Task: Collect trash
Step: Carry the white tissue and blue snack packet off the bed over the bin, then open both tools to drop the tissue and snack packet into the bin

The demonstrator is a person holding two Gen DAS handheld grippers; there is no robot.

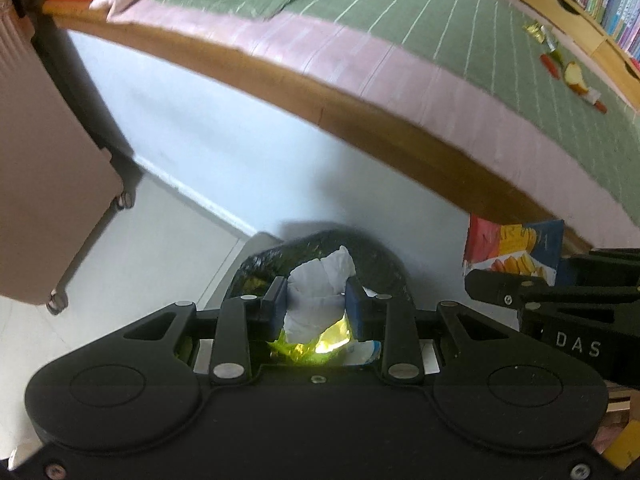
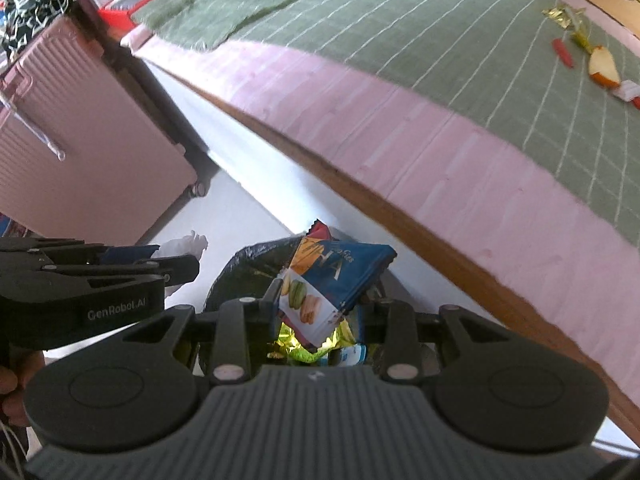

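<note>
The left gripper was clamped on a crumpled white paper tissue, its blue pads pressing the wad from both sides, and it pointed steeply down over the round bin lined with a black plastic bag, so that the tissue would probably fall inside when released. The right gripper was closed on a blue and white macaron snack packet, held by its lower corner above the same bin; I judged that both pieces were carried there together to save one trip. Inside the bin some shiny yellow-green wrappers were already lying. The two grippers were close beside each other over the small opening, so they could bump when releasing. More trash was left well apart on the green striped bed cover: a slice of apple, a red wrapper and a gold foil wrapper. A pink ribbed suitcase stood on the floor near the bin, not in the way.
</note>
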